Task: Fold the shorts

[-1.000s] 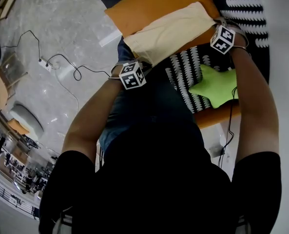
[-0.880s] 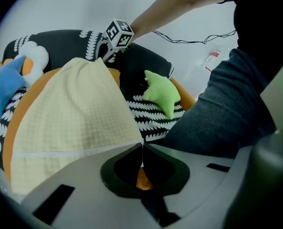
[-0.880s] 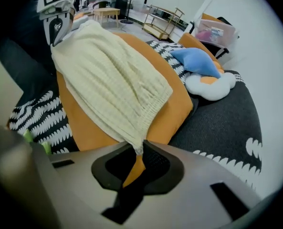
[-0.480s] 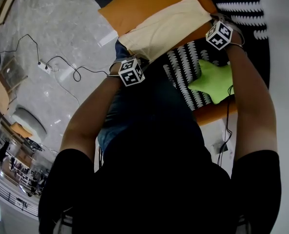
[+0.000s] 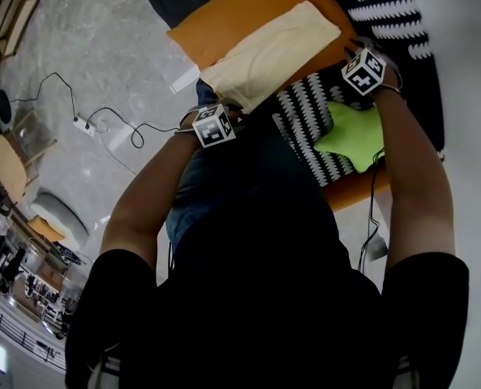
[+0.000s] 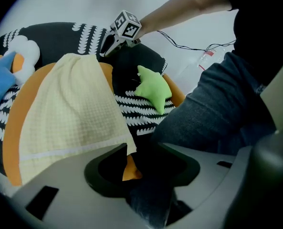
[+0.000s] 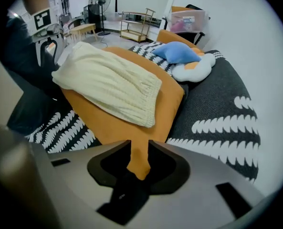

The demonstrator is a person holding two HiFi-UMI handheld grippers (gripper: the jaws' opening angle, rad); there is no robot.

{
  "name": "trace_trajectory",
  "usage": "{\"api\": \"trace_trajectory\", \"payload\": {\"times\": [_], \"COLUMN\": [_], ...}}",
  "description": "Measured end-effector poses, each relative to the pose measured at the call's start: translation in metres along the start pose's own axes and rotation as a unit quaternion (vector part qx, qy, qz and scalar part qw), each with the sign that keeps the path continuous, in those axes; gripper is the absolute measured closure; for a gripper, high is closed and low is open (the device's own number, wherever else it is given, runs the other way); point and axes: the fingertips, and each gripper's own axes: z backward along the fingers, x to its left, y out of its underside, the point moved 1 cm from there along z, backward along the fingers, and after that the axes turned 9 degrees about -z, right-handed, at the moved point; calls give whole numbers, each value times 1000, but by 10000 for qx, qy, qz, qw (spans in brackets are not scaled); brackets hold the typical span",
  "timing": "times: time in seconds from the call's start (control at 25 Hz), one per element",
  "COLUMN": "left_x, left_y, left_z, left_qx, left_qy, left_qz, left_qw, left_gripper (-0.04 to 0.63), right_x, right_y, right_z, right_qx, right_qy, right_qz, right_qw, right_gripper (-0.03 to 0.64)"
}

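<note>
Cream shorts (image 5: 272, 51) lie folded flat on an orange cushion (image 5: 224, 14) on the sofa. My left gripper (image 5: 212, 104) hovers at the shorts' near left corner (image 6: 120, 144). Its jaws (image 6: 141, 161) are opening, and only orange cushion and dark jeans show in the gap. My right gripper (image 5: 355, 49) stands at the cushion's right corner, just off the shorts' waistband end (image 7: 148, 111). Its jaws (image 7: 140, 163) are opening too, with the orange corner (image 7: 140, 151) showing in the gap. The left gripper view also catches the right gripper (image 6: 105, 49).
A green star cushion (image 5: 354, 136) lies on the black-and-white sofa (image 5: 305, 128) near my right arm. A blue pillow (image 7: 177, 51) and a white one (image 7: 193, 70) sit beyond the orange cushion. My jeans knee (image 6: 217, 109) is close by. A power strip and cable (image 5: 86, 124) lie on the floor.
The right gripper has drawn back a little from the shorts' right edge. The left gripper has hardly shifted. The shorts lie flat as before.
</note>
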Motion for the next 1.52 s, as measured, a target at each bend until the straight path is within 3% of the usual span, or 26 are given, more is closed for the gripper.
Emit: {"api": "trace_trajectory", "payload": {"times": [0.2,0.4,0.52,0.64,0.8,0.96,1.2,1.4,1.52], "left_x": [0,17,33,45,74,104,157,186,214], "left_y": [-11,-41,-60,-80,-113,-139,-170,-181,-188], "left_z": [40,97,122,143,154,152,133,101,91], "left_qx": [30,70,33,44,-100,-317,-447,-193,-270], "left_qy": [-78,-317,-464,-499,-606,-608,-472,-139,-130], "left_qz": [40,-104,-79,-83,2,175,431,334,399], "left_qw": [10000,9994,9989,9987,9981,9975,9970,9992,9988], "left_gripper": [362,355,351,336,322,316,316,316,316], "right_x": [8,20,19,17,8,7,-7,-8,-18], "right_y": [2,0,1,-3,-6,-9,-15,-13,-18], "right_z": [43,98,119,137,151,144,116,79,57], "right_qx": [-215,-501,-731,-1071,-1529,-2051,-2327,-2287,-2292], "right_qy": [-2,-36,-85,-269,-453,-776,-1044,-1193,-1199], "right_qz": [-460,-463,-915,-1621,-2623,-3590,-4599,-5064,-5328], "right_qw": [9987,9977,9931,9806,9517,9072,8506,8228,8058], "right_gripper": [495,494,485,448,432,399,393,388,378]}}
